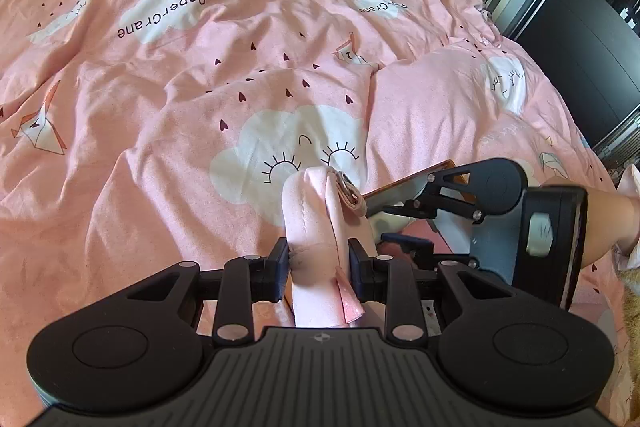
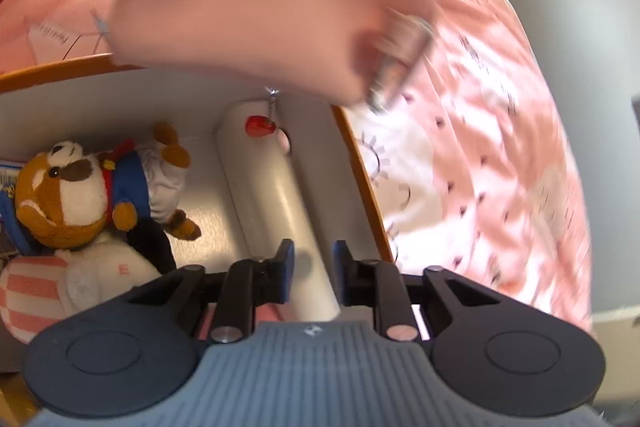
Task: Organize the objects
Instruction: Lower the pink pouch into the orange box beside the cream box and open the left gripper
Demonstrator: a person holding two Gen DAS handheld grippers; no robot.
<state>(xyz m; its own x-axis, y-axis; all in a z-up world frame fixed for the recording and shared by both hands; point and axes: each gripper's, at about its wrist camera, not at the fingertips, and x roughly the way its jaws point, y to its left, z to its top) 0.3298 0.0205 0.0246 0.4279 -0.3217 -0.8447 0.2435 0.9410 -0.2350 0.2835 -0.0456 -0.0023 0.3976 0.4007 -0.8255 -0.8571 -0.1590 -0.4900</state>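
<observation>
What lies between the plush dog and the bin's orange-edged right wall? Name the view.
A white roll lies between the plush dog and the orange-edged wall, a red charm at its far end; right wrist view shows it.

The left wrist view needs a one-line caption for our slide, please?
Left gripper clamps a pink pouch above the pink bedspread.
</observation>
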